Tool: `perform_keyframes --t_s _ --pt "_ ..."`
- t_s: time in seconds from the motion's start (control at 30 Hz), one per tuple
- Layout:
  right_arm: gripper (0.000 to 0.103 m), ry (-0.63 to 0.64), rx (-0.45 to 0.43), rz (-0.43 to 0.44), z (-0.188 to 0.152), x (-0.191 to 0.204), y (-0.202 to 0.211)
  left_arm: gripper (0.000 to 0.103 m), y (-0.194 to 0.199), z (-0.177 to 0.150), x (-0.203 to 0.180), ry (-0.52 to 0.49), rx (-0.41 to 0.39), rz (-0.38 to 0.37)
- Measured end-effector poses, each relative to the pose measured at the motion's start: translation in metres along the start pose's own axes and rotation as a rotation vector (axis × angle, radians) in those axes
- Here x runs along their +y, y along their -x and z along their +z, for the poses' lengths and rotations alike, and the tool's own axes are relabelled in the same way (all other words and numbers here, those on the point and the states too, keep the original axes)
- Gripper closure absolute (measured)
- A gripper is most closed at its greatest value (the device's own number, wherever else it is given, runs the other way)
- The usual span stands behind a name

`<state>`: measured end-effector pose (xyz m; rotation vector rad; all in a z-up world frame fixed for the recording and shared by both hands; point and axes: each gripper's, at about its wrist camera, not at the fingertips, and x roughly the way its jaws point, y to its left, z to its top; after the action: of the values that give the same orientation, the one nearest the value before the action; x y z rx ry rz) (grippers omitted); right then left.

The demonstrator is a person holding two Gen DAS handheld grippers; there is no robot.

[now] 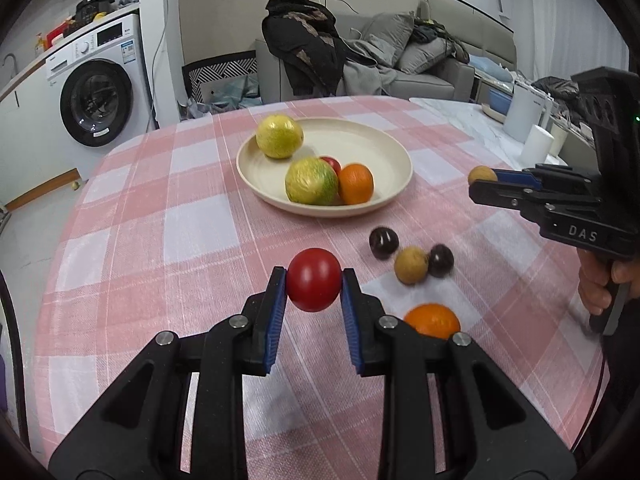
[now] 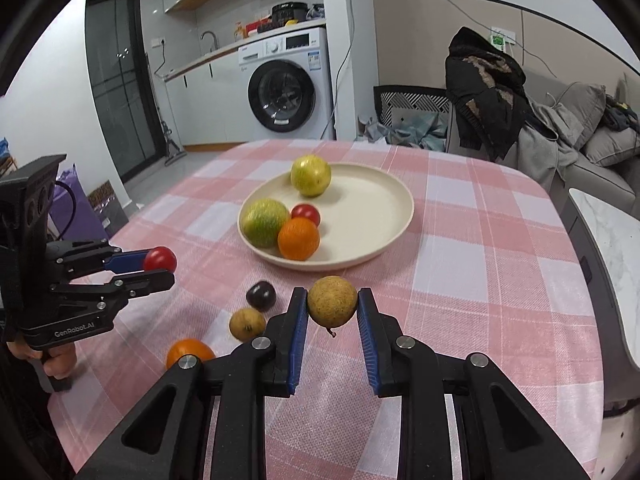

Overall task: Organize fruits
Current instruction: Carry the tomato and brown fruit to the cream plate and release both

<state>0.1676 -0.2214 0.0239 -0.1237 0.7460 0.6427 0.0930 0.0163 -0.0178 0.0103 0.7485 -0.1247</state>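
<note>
The left gripper [image 1: 314, 285] is holding a red cherry tomato [image 1: 314, 279] between its blue pads, and the tomato is hanging clear above the pink checked tablecloth [image 1: 160, 240]. The right gripper [image 2: 332, 302] is clamping a small brownish-yellow round fruit [image 2: 332, 301] in the same way, also off the cloth; a small stem is sticking out under it.

The cream plate [image 2: 368, 208] is standing further back, near the middle of the table. In it are lying a yellow-green round fruit [image 2: 311, 175] at the far edge, a second green-yellow fruit [image 2: 264, 222] at the near edge, an orange [image 2: 299, 239] touching it, and a second small red tomato [image 2: 306, 214] just behind these two.

On the cloth between the grippers and the plate are resting a dark purple fruit [image 2: 261, 295], a brownish fruit [image 2: 247, 323] just beside it, and a second orange [image 2: 190, 352] nearer to the person. The left view is showing one more dark fruit [image 1: 441, 260] touching the brownish one. A hand [image 1: 604, 280] is gripping the right handle.
</note>
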Motion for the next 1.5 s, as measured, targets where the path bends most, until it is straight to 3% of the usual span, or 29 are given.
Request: perform_keyframes --t_s 0.57,1.1,1.5 --pt "0.077 -0.03 -0.092 0.019 0.042 0.004 0.015 0.079 0.015 0.056 0.005 0.019 -0.135 0.053" --pt "0.077 -0.1 -0.105 0.021 0.07 -0.011 -0.007 0.079 -0.012 0.083 0.013 0.039 -0.15 0.09" --pt "0.077 -0.146 -0.021 0.006 0.06 -0.024 -0.051 0.079 -0.065 0.097 0.026 0.043 -0.108 0.143"
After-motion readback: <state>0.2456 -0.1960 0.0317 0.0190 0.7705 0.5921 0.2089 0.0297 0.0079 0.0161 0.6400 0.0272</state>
